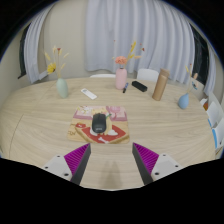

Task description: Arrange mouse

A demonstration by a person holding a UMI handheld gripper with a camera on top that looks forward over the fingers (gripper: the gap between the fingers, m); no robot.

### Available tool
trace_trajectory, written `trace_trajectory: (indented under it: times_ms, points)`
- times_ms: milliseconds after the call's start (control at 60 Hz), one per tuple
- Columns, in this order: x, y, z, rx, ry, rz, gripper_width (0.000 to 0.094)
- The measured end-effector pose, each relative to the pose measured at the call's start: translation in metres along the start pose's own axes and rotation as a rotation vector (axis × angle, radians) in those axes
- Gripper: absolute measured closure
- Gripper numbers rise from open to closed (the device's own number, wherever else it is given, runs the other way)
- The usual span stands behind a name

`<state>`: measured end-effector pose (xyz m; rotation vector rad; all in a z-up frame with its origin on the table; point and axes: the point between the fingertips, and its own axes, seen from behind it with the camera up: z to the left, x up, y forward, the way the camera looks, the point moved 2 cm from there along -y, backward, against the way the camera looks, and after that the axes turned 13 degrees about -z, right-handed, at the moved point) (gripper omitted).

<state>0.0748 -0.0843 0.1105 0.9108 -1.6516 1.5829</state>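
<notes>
Parted wide with nothing between them, the gripper (111, 160) shows its two fingers with ribbed magenta pads (79, 155) hovering over a pale wood-grain table (40, 120). Just ahead, beyond the fingertips, a dark, rounded mouse (99, 122) rests on a flat patterned mat (103, 124) of reds and creams, seemingly cloth or printed paper. Farther back stand a pink vase (121, 78) with dried stems, a pale green vase (62, 88), a tan box (161, 86) and a small blue cup (184, 101).
</notes>
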Motion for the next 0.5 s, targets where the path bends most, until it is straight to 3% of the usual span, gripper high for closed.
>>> trace_trajectory:
  times_ms: [233,500]
  points:
    - [-0.033,-0.08,-0.04,-0.055,0.02,0.045,0.0084]
    - [-0.04,-0.091,-0.059,-0.103,0.02,0.053,0.0082]
